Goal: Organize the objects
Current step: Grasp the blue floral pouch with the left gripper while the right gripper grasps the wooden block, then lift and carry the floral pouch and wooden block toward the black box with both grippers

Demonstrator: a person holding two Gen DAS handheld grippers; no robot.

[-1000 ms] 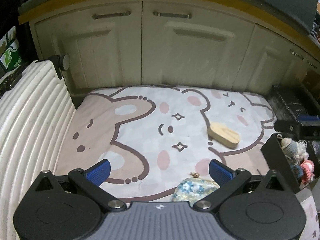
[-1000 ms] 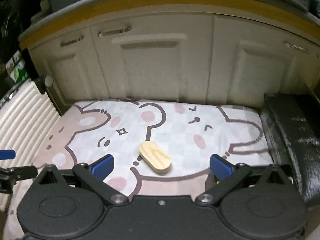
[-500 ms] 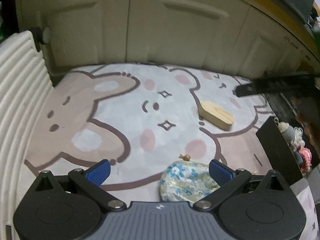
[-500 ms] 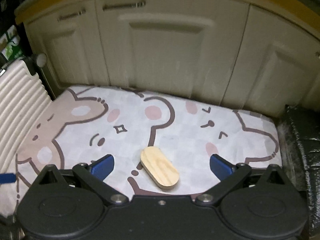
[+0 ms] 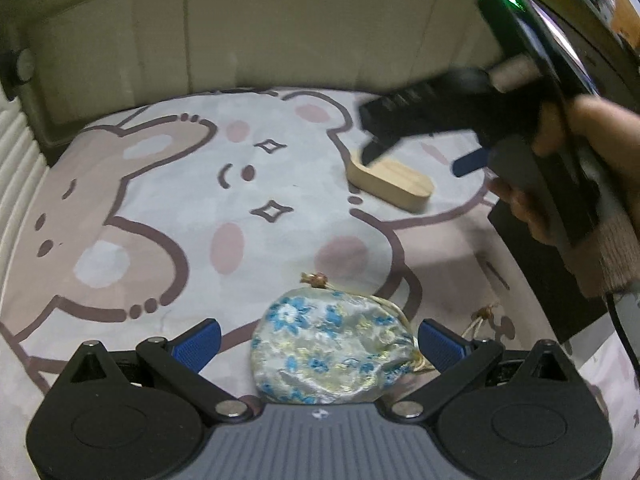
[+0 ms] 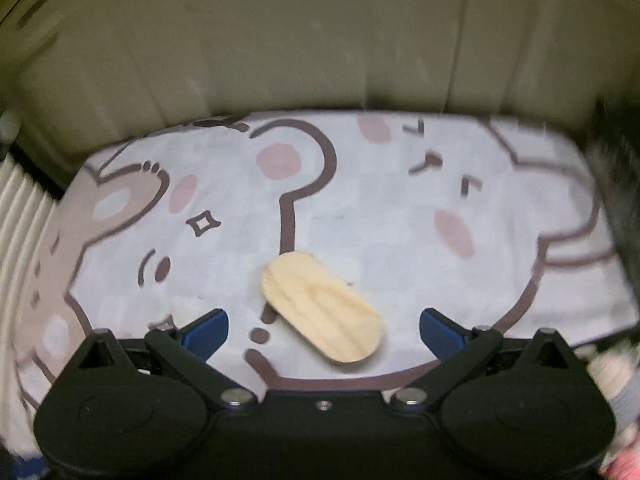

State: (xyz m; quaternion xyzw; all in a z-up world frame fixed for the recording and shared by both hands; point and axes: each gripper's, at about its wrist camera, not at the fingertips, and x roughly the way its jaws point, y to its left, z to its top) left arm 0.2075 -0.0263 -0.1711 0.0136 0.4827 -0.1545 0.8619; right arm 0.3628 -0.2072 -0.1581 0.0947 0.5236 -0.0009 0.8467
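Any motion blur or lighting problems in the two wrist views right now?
Left wrist: floral pouch sharp, right gripper and hand smeared, dim corners, fisheye bending the mat. Right wrist: whole frame soft, wooden block and cabinet doors blurred, edges streaked.

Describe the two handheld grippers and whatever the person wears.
Both are matte black linkages with round pivot housings and silver bolts, tipped by blue ribbed pads. The left gripper has a grey ribbed centre plate with a small logo; the right gripper is black throughout. A tan knit sleeve covers the right wrist.
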